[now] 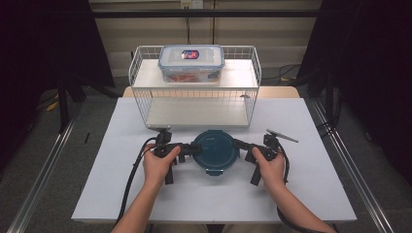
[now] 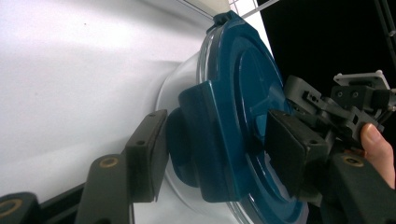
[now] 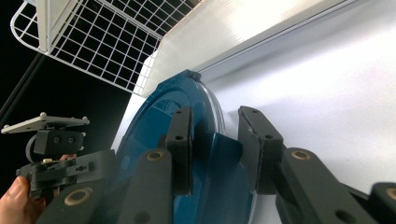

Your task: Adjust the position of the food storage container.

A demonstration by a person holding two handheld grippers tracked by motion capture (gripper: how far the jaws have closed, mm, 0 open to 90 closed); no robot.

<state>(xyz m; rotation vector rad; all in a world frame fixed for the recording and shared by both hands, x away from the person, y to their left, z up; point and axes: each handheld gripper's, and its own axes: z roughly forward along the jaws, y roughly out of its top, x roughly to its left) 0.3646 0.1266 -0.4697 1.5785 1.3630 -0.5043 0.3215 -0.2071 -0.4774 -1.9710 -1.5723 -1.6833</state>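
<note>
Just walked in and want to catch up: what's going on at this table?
A person is working on a round container with a blue lid near the table's front edge, one gripper at each side. The left gripper has its jaws either side of the lid's left clip, the right gripper around the right clip. Behind it, a wire rack holds a closed clear box on its upper shelf.

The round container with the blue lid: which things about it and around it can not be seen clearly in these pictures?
- Contents of the round container: high view, the blue lid covers them.
- Whether the left tongs press its side latch: left gripper view, pad contact unclear.
- Same for the right tongs: right gripper view, latch hides the pad faces.
- Label on the rectangular box on the wire rack: high view, too small.
</note>
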